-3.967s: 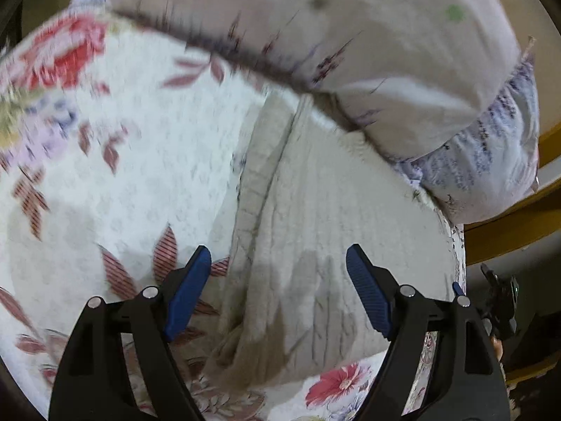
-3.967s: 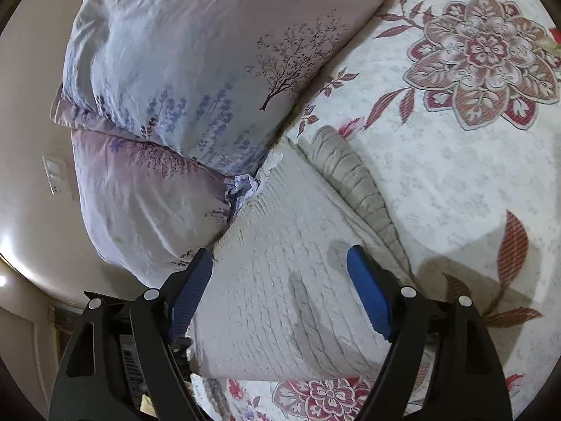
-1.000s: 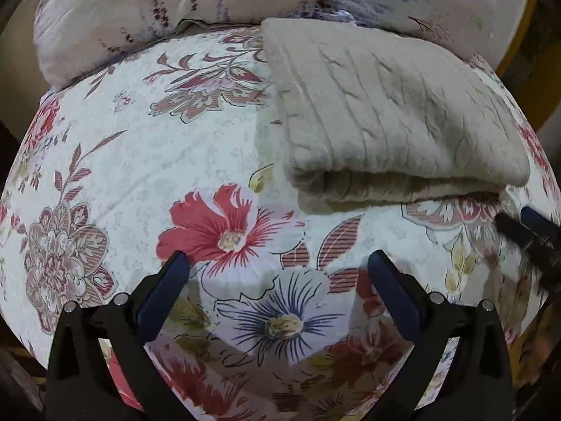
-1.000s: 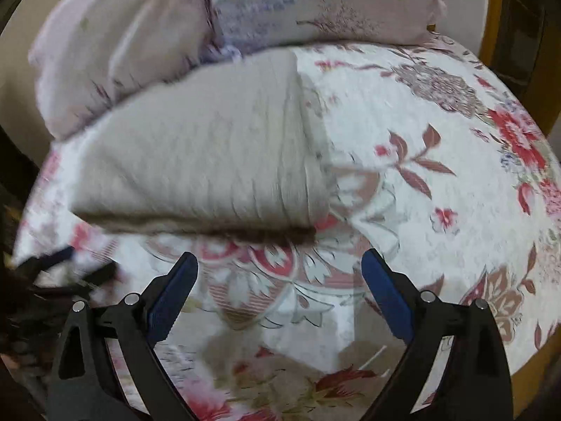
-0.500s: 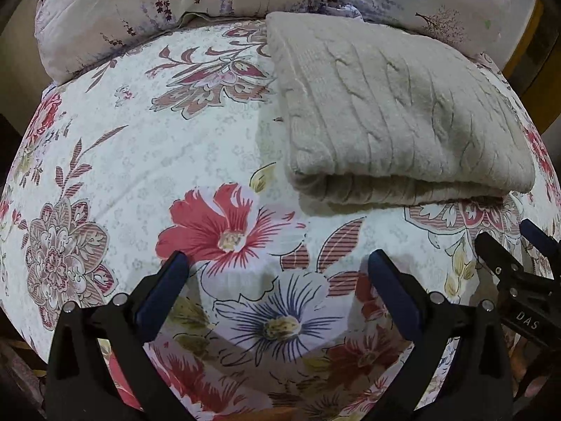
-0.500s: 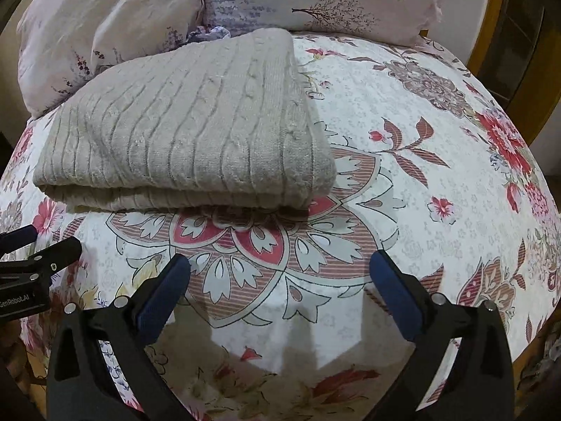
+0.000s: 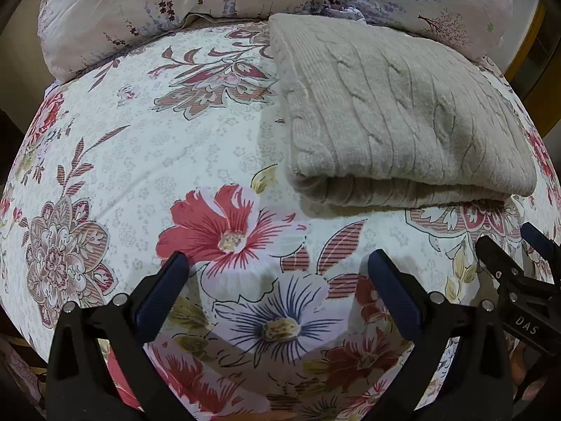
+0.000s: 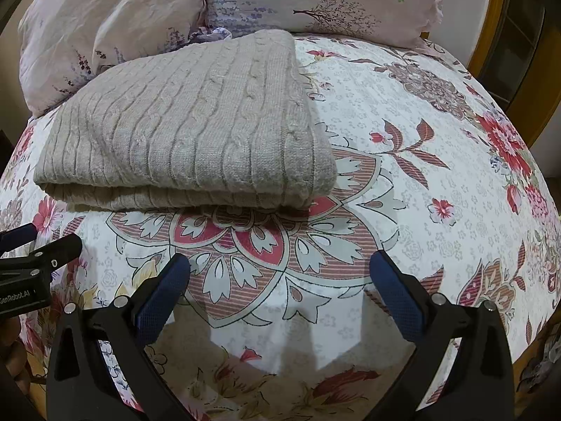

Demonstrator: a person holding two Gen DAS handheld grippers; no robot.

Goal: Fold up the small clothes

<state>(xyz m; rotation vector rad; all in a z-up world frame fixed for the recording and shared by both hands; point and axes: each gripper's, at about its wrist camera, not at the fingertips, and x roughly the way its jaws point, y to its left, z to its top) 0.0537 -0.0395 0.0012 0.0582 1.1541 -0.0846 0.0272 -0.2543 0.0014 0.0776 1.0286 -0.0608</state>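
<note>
A beige cable-knit sweater [image 7: 392, 115] lies folded into a flat rectangle on the floral bedsheet [image 7: 147, 147], its far edge against the pillows; it also shows in the right wrist view [image 8: 189, 129]. My left gripper [image 7: 277, 273] is open and empty, held back from the sweater's near folded edge. My right gripper [image 8: 280, 273] is open and empty, also short of the sweater. Each gripper shows at the edge of the other's view: the right one [image 7: 515, 249] and the left one [image 8: 42, 242].
Two pale printed pillows [image 8: 147, 10] lie at the head of the bed behind the sweater. A wooden bed frame [image 8: 519, 56] stands at the right. The floral sheet [image 8: 438, 175] spreads to the right of the sweater.
Both grippers pulled back from over the sweater to the near part of the bed. In the last half second they hardly moved.
</note>
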